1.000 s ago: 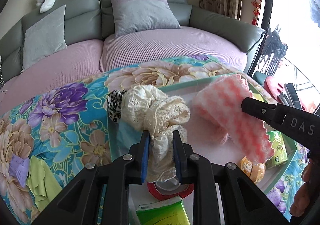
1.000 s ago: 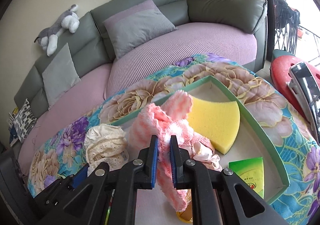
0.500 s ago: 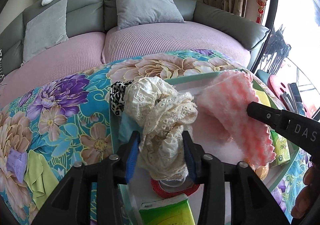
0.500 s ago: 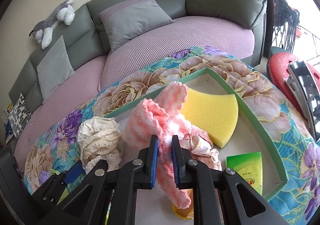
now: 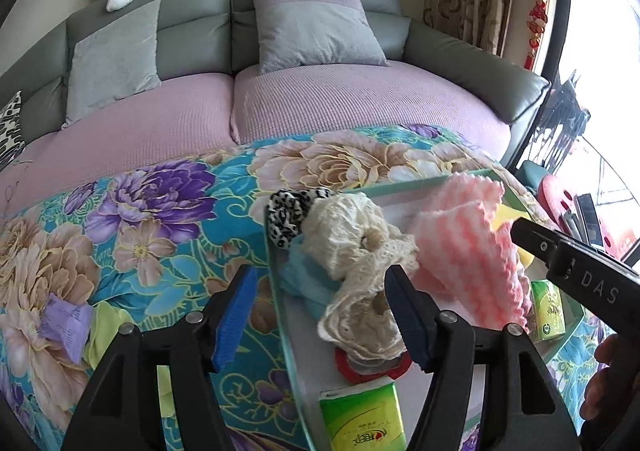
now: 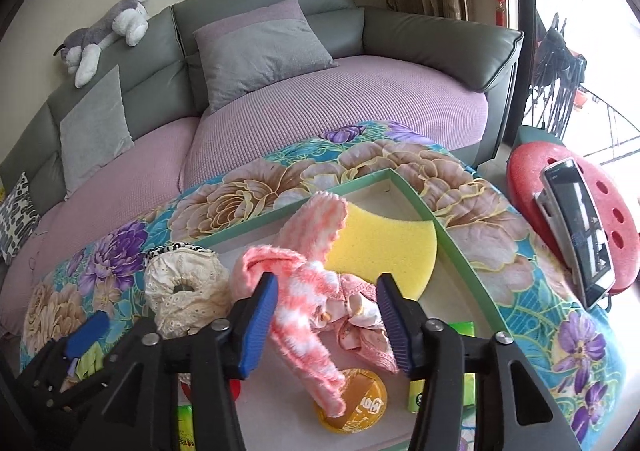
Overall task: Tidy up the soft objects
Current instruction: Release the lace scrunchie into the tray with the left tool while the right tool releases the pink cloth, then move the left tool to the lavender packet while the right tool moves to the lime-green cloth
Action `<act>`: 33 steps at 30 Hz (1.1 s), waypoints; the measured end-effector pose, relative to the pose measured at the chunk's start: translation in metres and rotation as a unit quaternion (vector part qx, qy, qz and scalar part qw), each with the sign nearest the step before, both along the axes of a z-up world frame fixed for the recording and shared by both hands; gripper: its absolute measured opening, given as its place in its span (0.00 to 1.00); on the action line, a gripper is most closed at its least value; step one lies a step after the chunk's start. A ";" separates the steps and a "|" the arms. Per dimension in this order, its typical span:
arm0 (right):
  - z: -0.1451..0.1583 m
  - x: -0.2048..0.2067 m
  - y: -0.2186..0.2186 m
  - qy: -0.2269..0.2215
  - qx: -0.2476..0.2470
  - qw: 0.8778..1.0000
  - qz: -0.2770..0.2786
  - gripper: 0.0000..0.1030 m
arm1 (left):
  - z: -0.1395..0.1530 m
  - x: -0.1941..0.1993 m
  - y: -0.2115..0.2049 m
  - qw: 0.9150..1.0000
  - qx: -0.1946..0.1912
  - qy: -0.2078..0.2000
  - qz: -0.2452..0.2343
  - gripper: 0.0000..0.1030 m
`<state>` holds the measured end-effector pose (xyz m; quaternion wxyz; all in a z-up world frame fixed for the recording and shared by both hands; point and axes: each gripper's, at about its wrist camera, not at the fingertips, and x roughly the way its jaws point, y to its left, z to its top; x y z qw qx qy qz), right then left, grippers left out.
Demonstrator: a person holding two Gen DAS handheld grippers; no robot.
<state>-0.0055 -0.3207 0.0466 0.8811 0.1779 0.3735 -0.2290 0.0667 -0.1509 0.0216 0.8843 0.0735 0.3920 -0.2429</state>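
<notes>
Pink-and-white striped cloth, cream lace, yellow sponge, leopard-print scrunchie, green-rimmed tray, teal floral cover, lilac-and-grey sofa.

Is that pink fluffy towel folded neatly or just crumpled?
Crumpled. The pink fluffy towel lies bunched in the green tray, one end flopped over a gold lid.

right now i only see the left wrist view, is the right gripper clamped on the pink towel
observer: no, the right gripper has its jaws opening; the pink towel lies slack between them, in the green tray.
operator: whats behind the towel
observer: a yellow sponge, flat in the tray's far corner.
operator: anything under its near end
observer: a round gold lid.
</notes>
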 end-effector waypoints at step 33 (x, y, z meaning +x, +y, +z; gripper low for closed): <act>0.015 0.029 0.071 0.005 -0.049 0.997 0.066 0.78 | 0.004 0.039 0.185 0.944 -0.017 0.001 0.331 0.89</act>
